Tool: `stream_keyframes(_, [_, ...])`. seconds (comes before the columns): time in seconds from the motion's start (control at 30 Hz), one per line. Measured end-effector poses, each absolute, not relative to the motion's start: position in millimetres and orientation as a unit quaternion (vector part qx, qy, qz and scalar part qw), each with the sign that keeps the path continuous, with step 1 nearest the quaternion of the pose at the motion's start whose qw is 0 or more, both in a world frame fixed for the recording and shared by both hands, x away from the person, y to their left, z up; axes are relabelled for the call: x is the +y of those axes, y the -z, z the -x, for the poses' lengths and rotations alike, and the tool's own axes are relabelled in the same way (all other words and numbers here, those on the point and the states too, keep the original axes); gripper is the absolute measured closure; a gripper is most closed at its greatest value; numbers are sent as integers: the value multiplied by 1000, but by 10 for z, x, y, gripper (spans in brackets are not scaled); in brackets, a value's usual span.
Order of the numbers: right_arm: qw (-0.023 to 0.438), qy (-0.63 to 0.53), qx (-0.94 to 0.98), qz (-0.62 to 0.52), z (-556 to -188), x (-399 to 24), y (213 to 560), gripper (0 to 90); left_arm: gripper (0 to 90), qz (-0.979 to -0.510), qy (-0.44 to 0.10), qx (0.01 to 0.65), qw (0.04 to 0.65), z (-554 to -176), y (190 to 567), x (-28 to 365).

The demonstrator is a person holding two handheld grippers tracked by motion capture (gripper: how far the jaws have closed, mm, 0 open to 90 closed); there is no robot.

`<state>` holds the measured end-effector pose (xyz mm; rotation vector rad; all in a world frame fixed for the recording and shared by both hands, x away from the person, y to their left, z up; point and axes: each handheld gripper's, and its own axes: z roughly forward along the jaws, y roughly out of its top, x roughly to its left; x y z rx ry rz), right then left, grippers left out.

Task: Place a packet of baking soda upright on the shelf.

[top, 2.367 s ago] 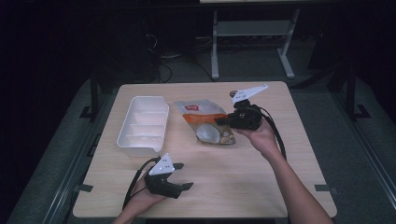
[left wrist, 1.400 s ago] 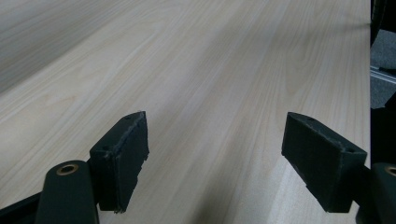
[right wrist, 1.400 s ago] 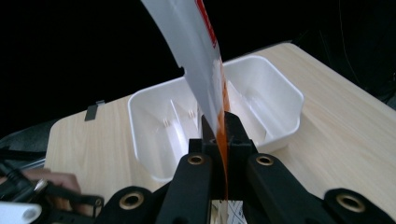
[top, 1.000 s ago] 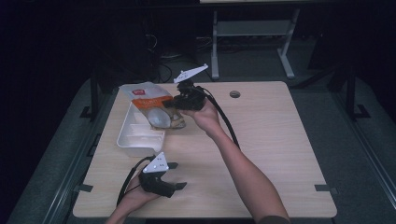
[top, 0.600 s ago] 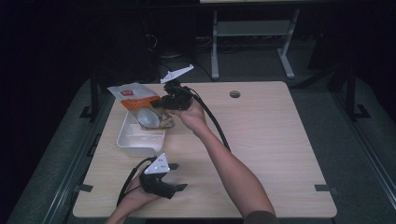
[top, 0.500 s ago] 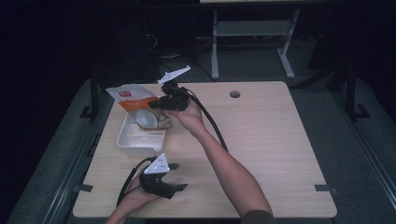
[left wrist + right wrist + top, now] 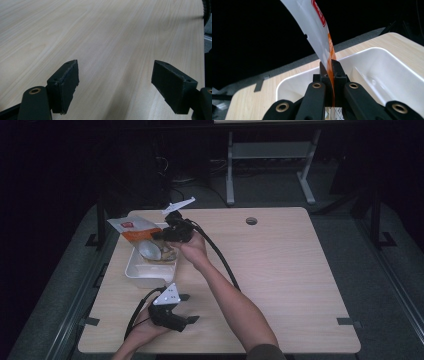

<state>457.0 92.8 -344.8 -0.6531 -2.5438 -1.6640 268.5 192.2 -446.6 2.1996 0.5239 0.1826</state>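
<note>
Right gripper point(image 7: 331, 65) fingers clamp the pouch point(image 7: 317, 30) above the tray point(image 7: 387, 58); left gripper point(image 7: 115, 85) fingers spread wide.

So the tray point(image 7: 145, 272) sits on the table point(image 7: 280, 270) over at about 9 o'clock from the table's middle, near the left edge. The pouch point(image 7: 134, 229) hangs right above the tray's far end, at 12 o'clock of it, pinched in the right gripper point(image 7: 167, 236), which is at the pouch's 3 o'clock. The left gripper point(image 7: 187, 319) rests on the table at the tray's 6 o'clock, near the front edge. A hole point(image 7: 251, 221) in the tabletop is up at 12 o'clock, near the back edge
</note>
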Motion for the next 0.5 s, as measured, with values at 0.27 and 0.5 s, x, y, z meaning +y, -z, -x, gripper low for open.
stream_keyframes(0.27, [24,531,-818,219,-4584,1013,3645,897,217,-878,-73,208,425,-2697,4458,1939])
stream_keyframes(0.5, [31,527,-816,234,-4630,984,3814,895,219,-876,-74,213,426,-2696,4454,1940])
